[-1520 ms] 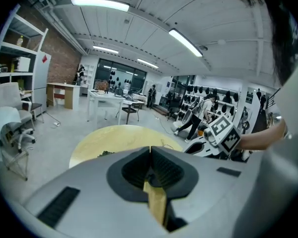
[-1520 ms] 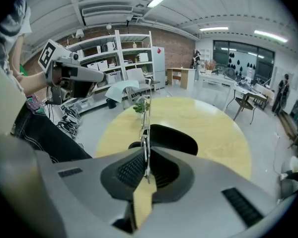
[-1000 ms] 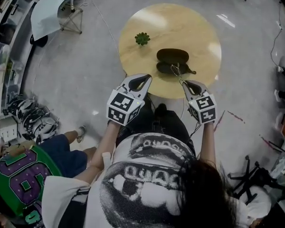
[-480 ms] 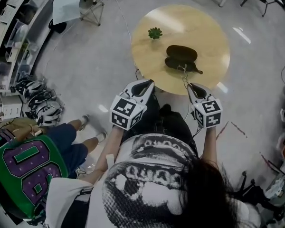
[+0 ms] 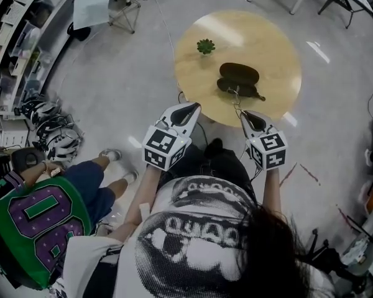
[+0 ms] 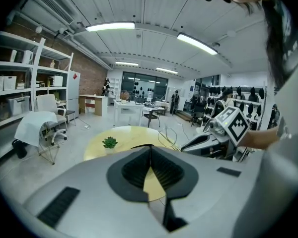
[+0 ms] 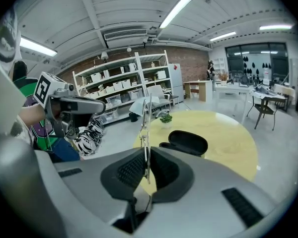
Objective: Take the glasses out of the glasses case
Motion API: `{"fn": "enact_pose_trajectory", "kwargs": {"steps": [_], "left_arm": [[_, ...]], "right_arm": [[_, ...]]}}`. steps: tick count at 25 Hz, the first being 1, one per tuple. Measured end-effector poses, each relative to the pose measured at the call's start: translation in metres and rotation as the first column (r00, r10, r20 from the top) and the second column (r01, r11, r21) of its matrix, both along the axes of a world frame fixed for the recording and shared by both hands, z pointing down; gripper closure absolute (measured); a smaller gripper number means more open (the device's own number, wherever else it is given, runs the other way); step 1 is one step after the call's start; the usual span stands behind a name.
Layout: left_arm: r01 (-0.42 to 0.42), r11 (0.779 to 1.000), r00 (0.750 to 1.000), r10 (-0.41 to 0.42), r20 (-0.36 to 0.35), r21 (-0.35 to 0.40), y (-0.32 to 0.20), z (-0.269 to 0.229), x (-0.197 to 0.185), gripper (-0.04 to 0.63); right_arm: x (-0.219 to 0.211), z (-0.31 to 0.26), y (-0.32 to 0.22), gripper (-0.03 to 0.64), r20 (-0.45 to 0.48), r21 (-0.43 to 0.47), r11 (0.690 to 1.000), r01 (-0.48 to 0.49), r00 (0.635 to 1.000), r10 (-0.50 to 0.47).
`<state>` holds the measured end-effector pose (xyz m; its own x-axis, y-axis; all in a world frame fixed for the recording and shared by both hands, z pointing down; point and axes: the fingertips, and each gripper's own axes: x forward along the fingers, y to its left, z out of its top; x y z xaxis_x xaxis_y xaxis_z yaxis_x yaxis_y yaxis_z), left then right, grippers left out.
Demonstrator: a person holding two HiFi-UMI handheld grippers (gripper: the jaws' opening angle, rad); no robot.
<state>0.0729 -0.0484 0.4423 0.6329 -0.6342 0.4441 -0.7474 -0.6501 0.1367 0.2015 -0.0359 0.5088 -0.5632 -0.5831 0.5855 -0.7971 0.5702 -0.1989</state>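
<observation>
Glasses raised slightly before open case, plant beyond.

Round wooden table: small green plant near far-left edge; open black glasses case mid-table.

Thin wire glasses held clear of the open black glasses case.

Grey polished floor, round wooden table, shelving against brick wall, ceiling strip lights
</observation>
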Motion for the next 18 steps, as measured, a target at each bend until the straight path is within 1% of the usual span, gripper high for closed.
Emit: {"fn": "enact_pose_trajectory", "kwargs": {"steps": [7, 18], "left_arm": [[-0.028, 1.0, 1.0, 0.028, -0.012, 0.005, 0.0, -0.004, -0.012, 0.58], [-0.068, 0.998, 0.997, 0.068, -0.033, 0.007, 0.009, -0.007, -0.044, 0.58]], "right_arm": [[-0.02, -0.004, -0.003, 0.601, 0.026, -0.019, 1.0, -0.007, 1.0, 0.008], [-0.055, -0.013, 0.013, 0.601, 0.075, -0.046, 0.997, -0.065, 0.995, 0.069]]}}
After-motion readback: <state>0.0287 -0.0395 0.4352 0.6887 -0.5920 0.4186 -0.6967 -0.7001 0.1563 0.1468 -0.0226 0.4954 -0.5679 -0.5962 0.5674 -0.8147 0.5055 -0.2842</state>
